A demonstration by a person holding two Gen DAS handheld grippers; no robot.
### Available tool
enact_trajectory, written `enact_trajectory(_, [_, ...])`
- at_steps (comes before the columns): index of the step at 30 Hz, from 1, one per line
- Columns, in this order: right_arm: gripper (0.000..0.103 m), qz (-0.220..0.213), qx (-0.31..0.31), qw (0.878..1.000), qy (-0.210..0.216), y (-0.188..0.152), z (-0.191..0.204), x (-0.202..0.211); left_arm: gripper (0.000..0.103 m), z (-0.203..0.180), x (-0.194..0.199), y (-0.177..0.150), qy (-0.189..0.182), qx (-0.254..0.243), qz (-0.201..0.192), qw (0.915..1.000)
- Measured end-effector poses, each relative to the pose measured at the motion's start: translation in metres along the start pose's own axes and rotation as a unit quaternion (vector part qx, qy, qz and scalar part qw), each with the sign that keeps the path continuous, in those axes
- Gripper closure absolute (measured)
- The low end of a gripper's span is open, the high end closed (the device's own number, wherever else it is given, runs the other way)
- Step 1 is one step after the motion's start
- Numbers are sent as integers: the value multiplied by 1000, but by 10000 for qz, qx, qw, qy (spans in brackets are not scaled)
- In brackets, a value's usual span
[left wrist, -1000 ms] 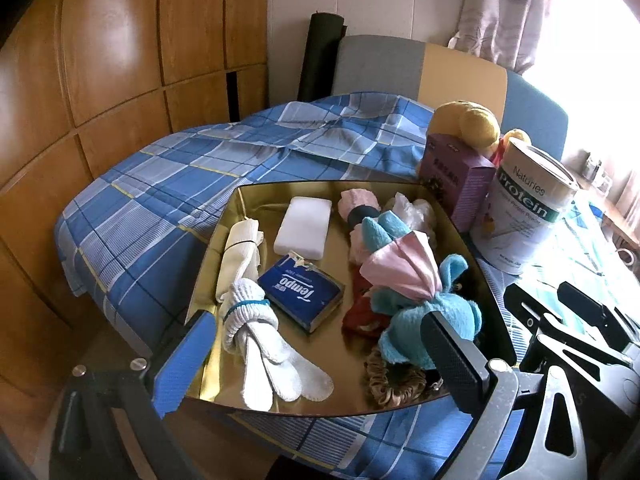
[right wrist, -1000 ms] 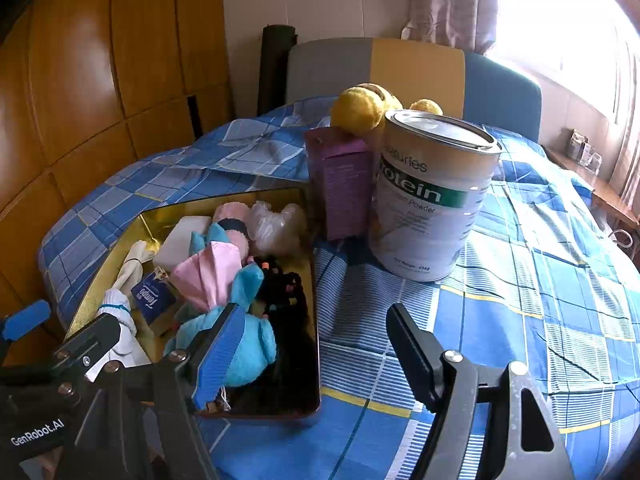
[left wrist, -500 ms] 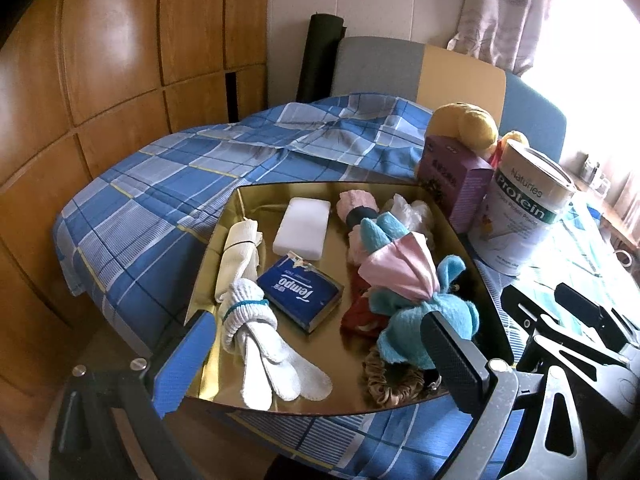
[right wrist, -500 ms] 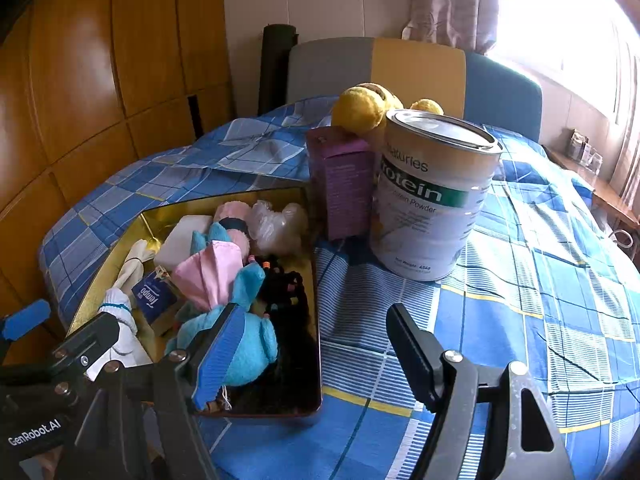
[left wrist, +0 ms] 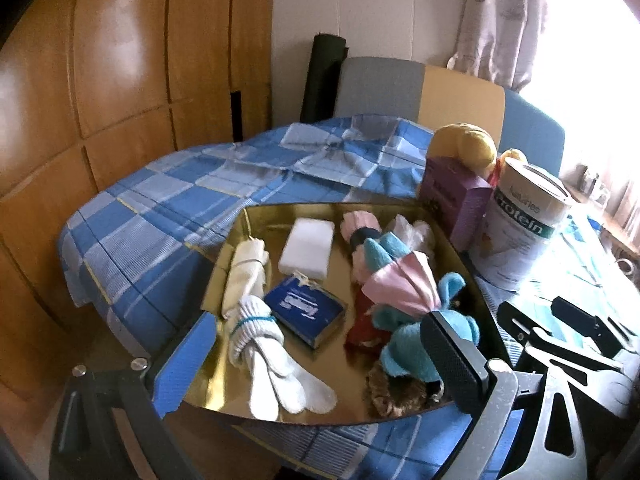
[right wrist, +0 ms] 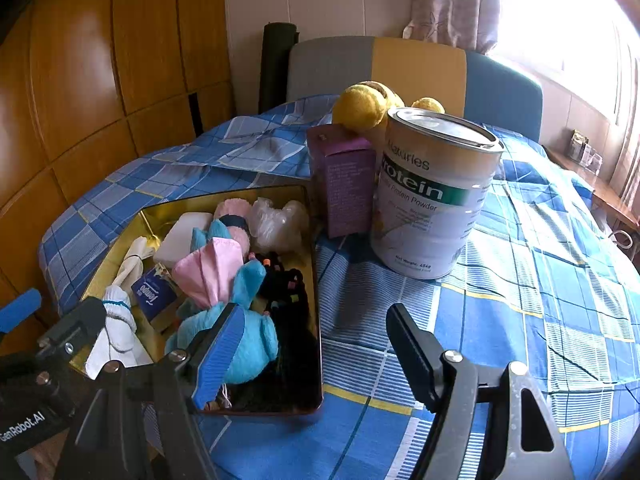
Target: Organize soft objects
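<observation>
Nothing has shifted since the earlier frames. Left gripper (left wrist: pixel 320 364) jaws apart, empty, over the gold tray (left wrist: pixel 360 410); rolled white socks (left wrist: pixel 262 344) lie between them, long axis pointing away. Right gripper (right wrist: pixel 316 354) apart, empty, further off.

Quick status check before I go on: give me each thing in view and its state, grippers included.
left gripper: open, empty, over the tin.
right gripper: open, empty.
gold tin: lidless, holding soft items.
white gloves: bundled, banded, lying in tin.
tissue pack: flat in tin.
protein can: upright, lidded.
purple box: upright, closed.
</observation>
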State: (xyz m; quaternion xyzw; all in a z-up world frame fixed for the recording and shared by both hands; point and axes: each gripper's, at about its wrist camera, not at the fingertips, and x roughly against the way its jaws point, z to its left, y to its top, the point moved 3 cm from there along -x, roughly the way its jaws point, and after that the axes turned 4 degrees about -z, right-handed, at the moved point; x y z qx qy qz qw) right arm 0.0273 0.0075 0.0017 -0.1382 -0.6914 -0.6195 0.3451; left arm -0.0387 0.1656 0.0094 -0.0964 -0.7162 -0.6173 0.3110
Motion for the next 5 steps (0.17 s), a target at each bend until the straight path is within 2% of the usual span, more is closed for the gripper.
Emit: enact_trajectory(5, [29,-17,-26,10000,-32,0,-3,1,0,1,-6,-2,55,-17,128,9999])
